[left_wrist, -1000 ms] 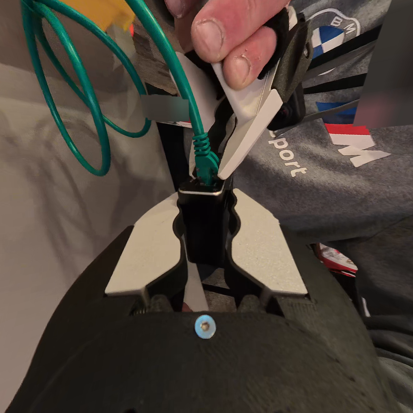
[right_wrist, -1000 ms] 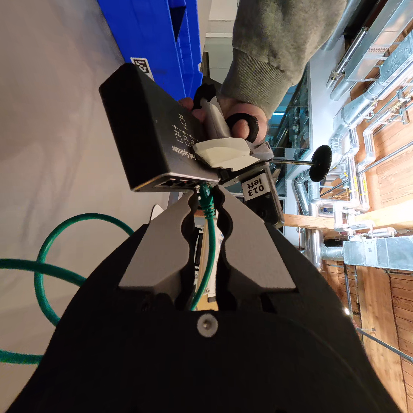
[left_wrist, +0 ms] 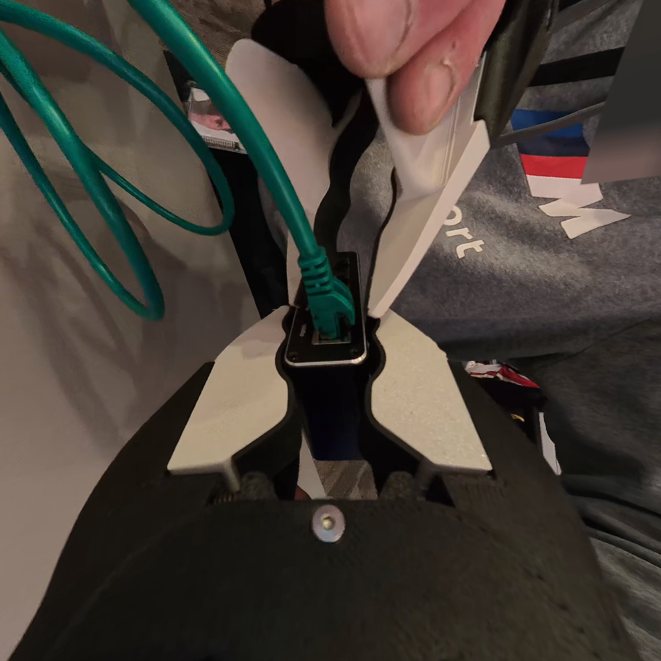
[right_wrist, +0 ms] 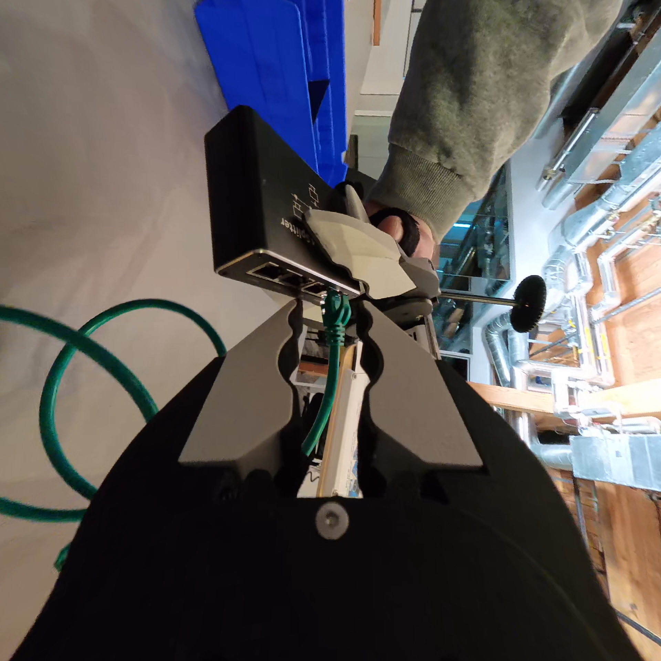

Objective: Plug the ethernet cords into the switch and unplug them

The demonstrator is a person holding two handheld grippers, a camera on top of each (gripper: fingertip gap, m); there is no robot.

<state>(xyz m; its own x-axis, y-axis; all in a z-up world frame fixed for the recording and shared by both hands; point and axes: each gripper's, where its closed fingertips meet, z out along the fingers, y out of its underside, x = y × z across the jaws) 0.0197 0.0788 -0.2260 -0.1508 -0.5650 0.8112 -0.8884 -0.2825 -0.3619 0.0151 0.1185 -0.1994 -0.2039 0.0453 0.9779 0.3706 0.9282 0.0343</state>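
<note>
Black switch [left_wrist: 325,361] held aloft, green ethernet cord [left_wrist: 250,150] looped, its plug [left_wrist: 327,304] seated in an end port

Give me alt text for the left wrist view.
A black switch is clamped between the left hand-held gripper's white fingers, with a green ethernet plug seated in its port. The right hand-held gripper stands open around the plug, its green cord looping away to the left.

One black switch [right_wrist: 257,200], one green ethernet cord [left_wrist: 250,150] plugged in ahead of the claw, two blue bins [right_wrist: 272,71].
</note>
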